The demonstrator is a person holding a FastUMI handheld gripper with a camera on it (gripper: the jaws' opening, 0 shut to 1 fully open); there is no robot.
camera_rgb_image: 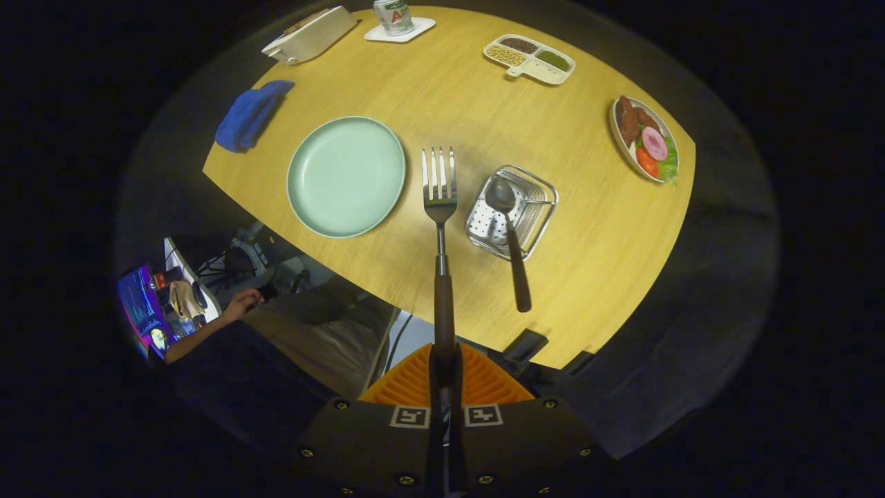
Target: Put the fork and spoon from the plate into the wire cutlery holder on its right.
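My gripper (443,360) is shut on the brown handle of the fork (440,200), which points straight ahead with its tines up, high above the wooden table (601,249). The pale green plate (346,175) lies bare to the left of the fork. To the fork's right stands the wire cutlery holder (512,211), and the spoon (507,235) rests in it, bowl down inside, with its brown handle sticking out toward me.
A blue cloth (250,115) lies left of the plate. At the far side sit a white box (310,34), a can on a coaster (395,19) and a divided dish of grains (529,59). A plate of food (644,138) is at the right. A person's arm (207,325) shows below the table edge.
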